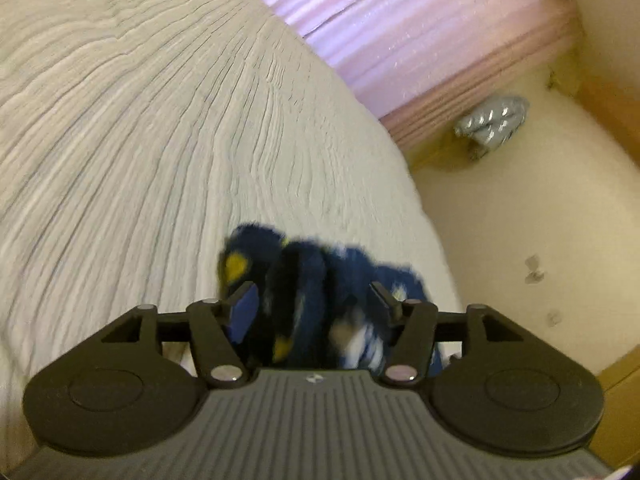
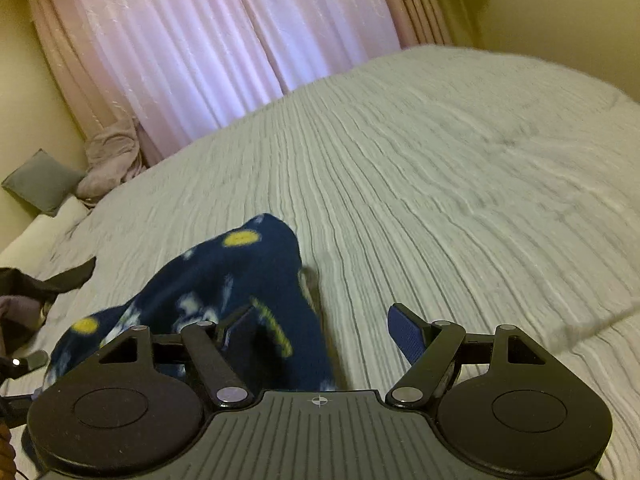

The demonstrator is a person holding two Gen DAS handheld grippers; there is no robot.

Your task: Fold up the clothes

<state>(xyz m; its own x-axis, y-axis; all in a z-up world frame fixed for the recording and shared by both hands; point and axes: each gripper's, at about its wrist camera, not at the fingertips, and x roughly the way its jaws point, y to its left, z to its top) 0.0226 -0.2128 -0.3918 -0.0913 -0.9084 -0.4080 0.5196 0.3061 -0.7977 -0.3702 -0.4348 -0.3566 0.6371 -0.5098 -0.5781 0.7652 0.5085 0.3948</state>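
Left wrist view: your left gripper (image 1: 314, 296) stands with its jaws spread wide, and the dark blue fleece garment with yellow and white spots (image 1: 304, 276) is bunched right between them. Neither pad visibly pinches it, so call it open around the cloth, not gripping. The garment sits at the fingertips and runs back under the gripper body; its bulk lies slightly toward the right finger. It rests near the edge of the white ribbed bedspread (image 1: 140, 140), with the cream floor (image 1: 520, 220) just past it on the right.

Right wrist view: your right gripper (image 2: 320, 324) is also spread wide. The same fleece rises as a peaked ridge (image 2: 224, 280) ahead and left of the claw, overlapping the left finger only; the right finger has bare bedspread (image 2: 440, 160) in front of it. The long axis runs from the near left up to the peak, roughly along the fingers.

So the left gripper is nearer and better centred on the cloth. The right one would need to shift left to straddle it.

View differences: only the right wrist shows the raised peak and the open bed beyond it to lay the garment on. Only the left wrist shows how close the bed edge is. Both are motion-blurred, so no hem or sleeve is readable, nor whether the garment is folded.
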